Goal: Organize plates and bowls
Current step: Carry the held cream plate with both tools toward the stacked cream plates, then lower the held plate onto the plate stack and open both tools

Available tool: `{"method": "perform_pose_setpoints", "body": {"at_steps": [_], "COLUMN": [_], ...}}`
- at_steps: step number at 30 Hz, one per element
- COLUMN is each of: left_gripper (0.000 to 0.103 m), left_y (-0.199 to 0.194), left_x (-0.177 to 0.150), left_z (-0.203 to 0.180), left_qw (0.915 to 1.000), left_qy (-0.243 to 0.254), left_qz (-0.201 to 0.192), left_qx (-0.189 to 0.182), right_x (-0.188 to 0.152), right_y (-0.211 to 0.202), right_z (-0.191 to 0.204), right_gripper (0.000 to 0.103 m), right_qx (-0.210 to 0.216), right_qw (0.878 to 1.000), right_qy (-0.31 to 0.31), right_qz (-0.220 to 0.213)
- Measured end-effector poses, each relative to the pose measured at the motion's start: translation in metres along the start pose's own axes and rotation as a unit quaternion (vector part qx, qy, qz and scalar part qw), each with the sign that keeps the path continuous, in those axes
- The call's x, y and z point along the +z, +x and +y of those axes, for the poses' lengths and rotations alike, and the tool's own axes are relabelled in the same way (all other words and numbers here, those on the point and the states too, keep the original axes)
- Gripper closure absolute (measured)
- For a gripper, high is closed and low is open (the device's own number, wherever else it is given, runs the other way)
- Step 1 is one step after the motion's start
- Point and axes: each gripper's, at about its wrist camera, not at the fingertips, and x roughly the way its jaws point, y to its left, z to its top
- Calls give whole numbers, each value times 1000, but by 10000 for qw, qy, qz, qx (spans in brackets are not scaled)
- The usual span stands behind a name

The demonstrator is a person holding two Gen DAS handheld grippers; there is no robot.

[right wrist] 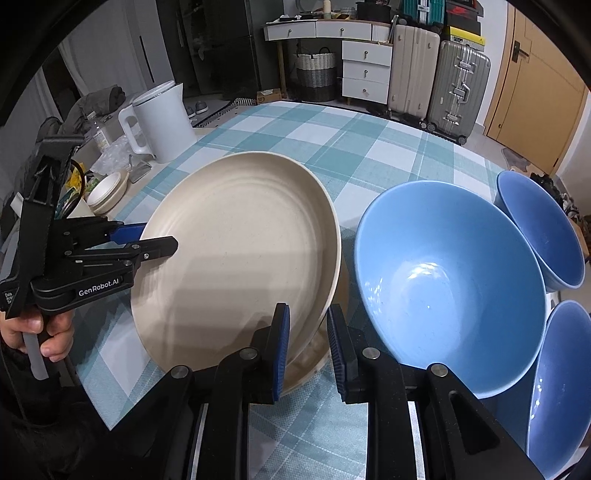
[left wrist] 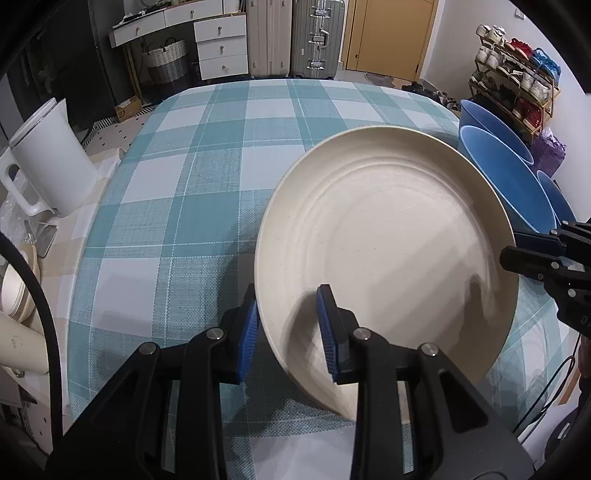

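I see a white electric kettle standing at the far left edge of my teal plaid tablecloth. Beyond the table: a white drawer unit, a woven basket, two suitcases, a yellow door, and a shoe rack.

Plate held tilted above the table, left gripper on its left rim, right gripper on its near right rim; a second plate lies under that edge. Large bowl just right of the plate, two smaller bowls further right. Kettle at far left, stacked bowls before it.
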Motion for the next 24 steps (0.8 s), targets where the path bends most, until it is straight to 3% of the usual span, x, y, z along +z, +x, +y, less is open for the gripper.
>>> {"method": "perform_pose_setpoints", "body": {"at_steps": [24], "left_gripper": [77], "left_y": [16], "left_x": [-6], "left_z": [-17], "left_qw": [9990], "left_qy": [321], "left_qz": [-21], "left_qx": [303], "right_x": [-18], "right_y": [15], "right_z": [8], "right_gripper": [81], "right_qx": [-530], "right_qw": [9984], "right_qy": [-186], "right_qz": [-11]}}
